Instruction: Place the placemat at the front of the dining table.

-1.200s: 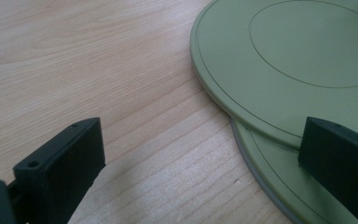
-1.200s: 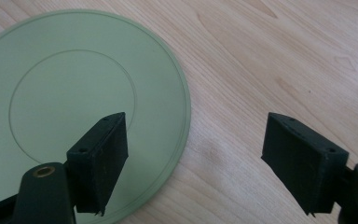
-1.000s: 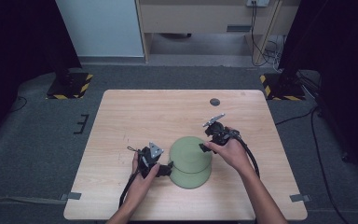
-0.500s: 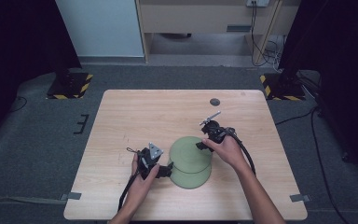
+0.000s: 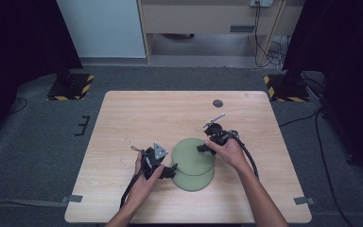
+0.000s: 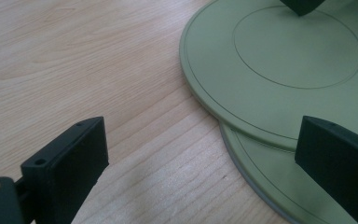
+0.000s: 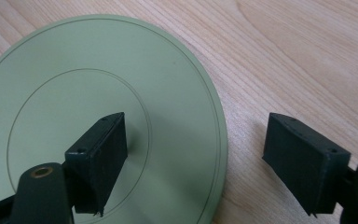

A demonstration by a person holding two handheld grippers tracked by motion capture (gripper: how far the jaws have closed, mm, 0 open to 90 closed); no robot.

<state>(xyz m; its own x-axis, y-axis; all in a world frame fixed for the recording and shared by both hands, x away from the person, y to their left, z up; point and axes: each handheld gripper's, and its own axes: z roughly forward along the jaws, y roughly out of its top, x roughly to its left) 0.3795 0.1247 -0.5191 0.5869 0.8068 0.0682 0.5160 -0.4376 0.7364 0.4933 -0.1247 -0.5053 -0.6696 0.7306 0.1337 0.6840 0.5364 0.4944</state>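
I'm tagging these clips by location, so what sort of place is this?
Probably a lab or recording studio set up for handling trials: a bare wooden table on grey carpet, black curtains at both sides, and hazard-striped stand bases beside it. Two green plates lie on the table.

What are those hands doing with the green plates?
A person at the light wooden table holds a black two-jaw gripper in each hand and works on two round green plates, stacked a little off-centre. The left gripper sits open at the left edge of the lower green plate, its jaws on either side of the rim. The right gripper is open too, astride the right rim of the upper green plate. Neither is squeezing a plate yet.
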